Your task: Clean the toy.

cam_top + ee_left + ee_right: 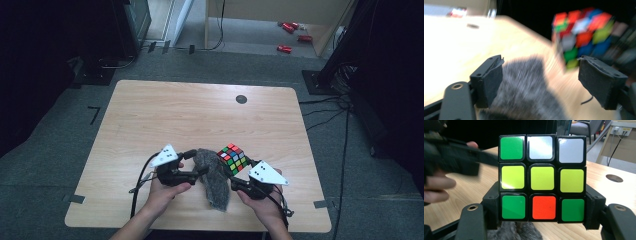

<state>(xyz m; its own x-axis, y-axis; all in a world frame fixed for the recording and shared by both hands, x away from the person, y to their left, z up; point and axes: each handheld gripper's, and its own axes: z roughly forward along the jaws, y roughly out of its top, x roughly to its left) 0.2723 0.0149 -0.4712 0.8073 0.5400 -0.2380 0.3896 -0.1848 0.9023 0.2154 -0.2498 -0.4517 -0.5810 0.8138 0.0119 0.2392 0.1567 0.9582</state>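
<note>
Cube (541,178) upright in right hand-held gripper (541,207)

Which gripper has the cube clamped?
The right gripper: its jaws press both sides of the cube. The left gripper stands open over the grey furry cloth, clear of the cube.

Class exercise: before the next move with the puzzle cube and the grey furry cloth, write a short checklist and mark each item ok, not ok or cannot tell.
1. Puzzle cube gripped between the right gripper fingers: ok.
2. Cube lifted off the table: ok, seen in the high view.
3. Left gripper open, its fingers pressing nothing: ok.
4. Grey furry cloth lying on the table below the cube: ok.
5. Cloth flat and spread out: not ok, bunched.
6. Cube touching the cloth: cannot tell.
</note>
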